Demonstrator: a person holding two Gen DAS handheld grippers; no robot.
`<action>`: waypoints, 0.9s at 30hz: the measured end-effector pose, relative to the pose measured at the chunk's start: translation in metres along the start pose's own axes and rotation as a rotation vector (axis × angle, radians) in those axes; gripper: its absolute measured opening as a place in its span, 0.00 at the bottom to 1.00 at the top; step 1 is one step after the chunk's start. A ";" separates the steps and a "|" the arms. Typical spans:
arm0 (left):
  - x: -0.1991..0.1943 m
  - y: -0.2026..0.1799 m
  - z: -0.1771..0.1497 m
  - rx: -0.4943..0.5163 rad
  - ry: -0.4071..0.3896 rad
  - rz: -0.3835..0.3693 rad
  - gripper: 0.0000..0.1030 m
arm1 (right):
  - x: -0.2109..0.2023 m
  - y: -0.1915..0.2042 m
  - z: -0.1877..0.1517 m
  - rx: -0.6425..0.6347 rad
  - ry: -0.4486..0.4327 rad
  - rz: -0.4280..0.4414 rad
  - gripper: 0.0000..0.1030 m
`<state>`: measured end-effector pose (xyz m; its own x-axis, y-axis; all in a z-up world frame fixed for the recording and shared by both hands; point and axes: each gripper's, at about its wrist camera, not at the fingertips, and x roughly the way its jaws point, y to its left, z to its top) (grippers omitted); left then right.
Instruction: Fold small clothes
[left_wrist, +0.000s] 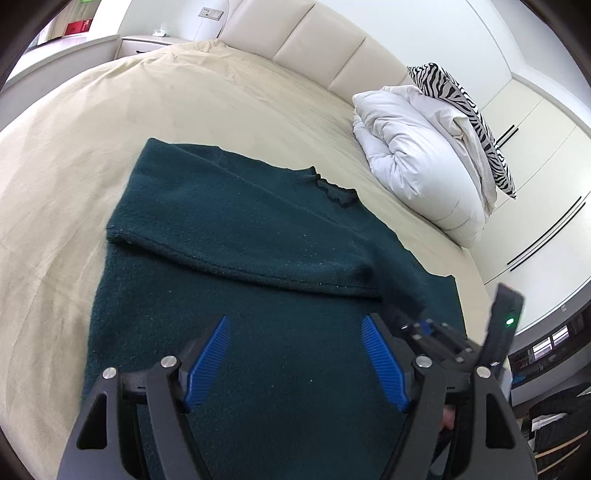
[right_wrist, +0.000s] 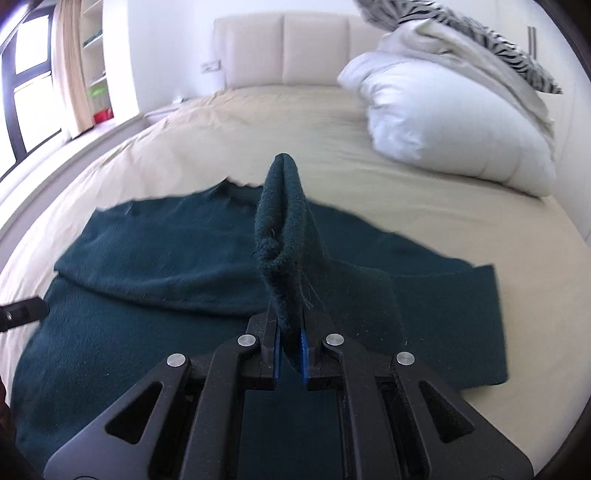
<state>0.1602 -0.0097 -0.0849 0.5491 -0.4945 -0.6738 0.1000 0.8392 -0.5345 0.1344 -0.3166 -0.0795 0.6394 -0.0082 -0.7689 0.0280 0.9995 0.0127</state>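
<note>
**Green sweater lying on the bed**

Blue pads on the left hand-held gripper (left_wrist: 295, 354) are standing wide apart, holding nothing, just above the dark green sweater (left_wrist: 258, 258). That sweater is looking fuzzy and soft. It is lying spread out on the tan bed (left_wrist: 184, 103), with one sleeve (left_wrist: 236, 251) folded across its middle. The right hand-held gripper (right_wrist: 290, 343) is squeezing tight on a bit of the sweater's edge (right_wrist: 284, 236), which is sticking up like a little tent. A white duvet (left_wrist: 417, 158) and a zebra pillow (left_wrist: 461, 107) are sitting farther back on the bed.
</note>
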 end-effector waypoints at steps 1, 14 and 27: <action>0.006 -0.003 0.001 -0.004 0.014 -0.015 0.73 | 0.011 0.009 -0.009 -0.009 0.028 -0.001 0.10; 0.111 -0.064 0.005 0.039 0.208 -0.055 0.47 | -0.047 -0.022 -0.103 0.270 -0.037 0.210 0.73; 0.089 -0.094 0.015 0.198 0.118 0.013 0.09 | -0.054 -0.061 -0.133 0.491 -0.041 0.343 0.69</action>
<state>0.2125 -0.1288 -0.0869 0.4520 -0.4963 -0.7412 0.2603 0.8681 -0.4226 -0.0040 -0.3730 -0.1232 0.7038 0.3015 -0.6432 0.1604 0.8146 0.5574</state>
